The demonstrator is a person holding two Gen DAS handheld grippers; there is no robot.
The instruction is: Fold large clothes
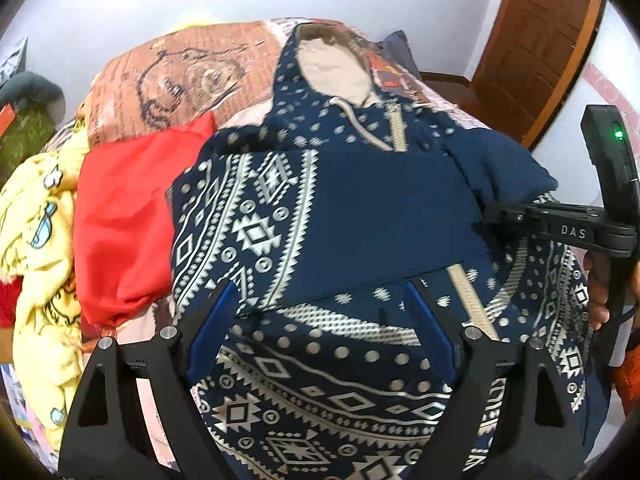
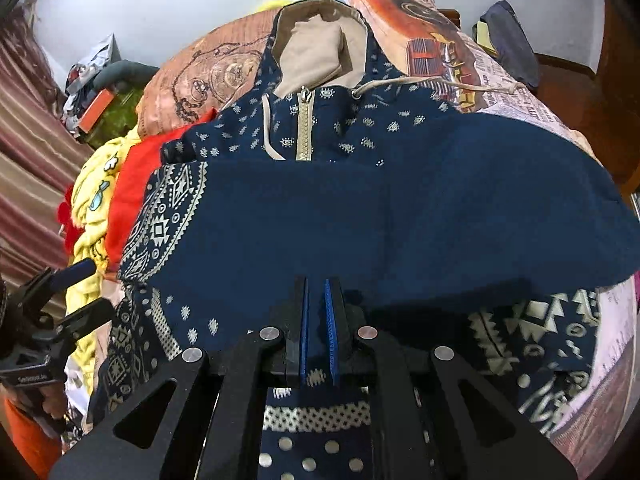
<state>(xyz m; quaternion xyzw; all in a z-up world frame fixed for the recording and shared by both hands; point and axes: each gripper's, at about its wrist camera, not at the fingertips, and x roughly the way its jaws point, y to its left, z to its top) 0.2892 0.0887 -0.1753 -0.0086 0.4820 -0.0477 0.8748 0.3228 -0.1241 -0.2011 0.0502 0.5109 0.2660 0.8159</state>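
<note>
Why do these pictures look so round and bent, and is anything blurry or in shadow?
Both views are fisheye: dark corners, the bed bulging like a dome. In the left wrist view the hoodie pattern is slightly smeared and the red garment looks soft; a green light glows on the right gripper. In the right wrist view the picture is sharper, with a dark shadow beneath the plain blue sleeve.

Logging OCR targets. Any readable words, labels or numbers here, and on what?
"DAS": on the right hand-held gripper, raised lettering on its black body.
Small lettering on the left hand-held gripper: too blurred to read.
Newspaper-style print on the bedsheet: too small and distorted to read.
Nothing else legible.
</note>
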